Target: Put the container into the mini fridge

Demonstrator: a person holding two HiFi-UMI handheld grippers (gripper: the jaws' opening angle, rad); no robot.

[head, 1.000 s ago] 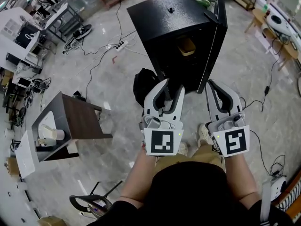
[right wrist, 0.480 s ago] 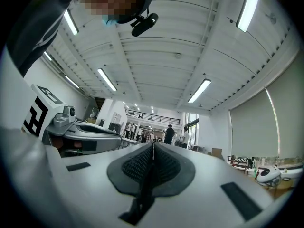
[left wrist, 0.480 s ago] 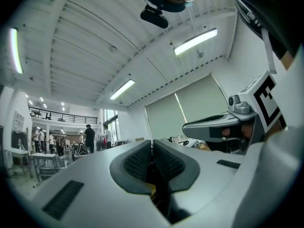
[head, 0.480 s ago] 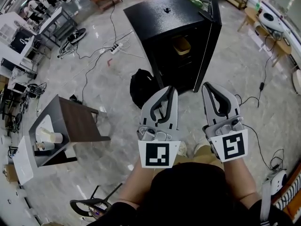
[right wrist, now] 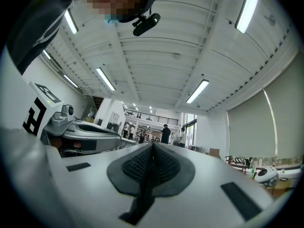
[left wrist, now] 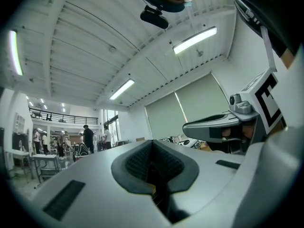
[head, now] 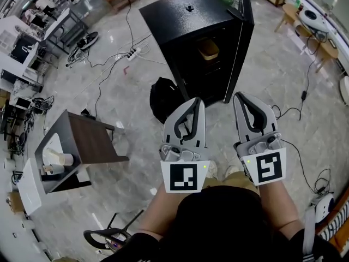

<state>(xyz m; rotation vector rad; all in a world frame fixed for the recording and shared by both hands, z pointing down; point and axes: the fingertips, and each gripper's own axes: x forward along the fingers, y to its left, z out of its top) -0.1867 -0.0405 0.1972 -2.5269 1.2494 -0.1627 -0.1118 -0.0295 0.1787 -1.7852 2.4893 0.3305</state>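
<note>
- Both tongs are pressed together and empty: the left gripper [head: 195, 103] has just been closing on nothing, and the right gripper [head: 241, 98] has its pads meeting too.
- The container [head: 209, 49] already sits on a shelf inside the mini fridge [head: 185, 21], whose door [head: 244, 31] stands open.
- What remains, I judge, is the door. I should push near its free edge with a closed tip, slowly, so the fridge doesn't shift.
- My hands are side by side before my waist, with the tongs pointing toward the fridge and well short of it.
</note>
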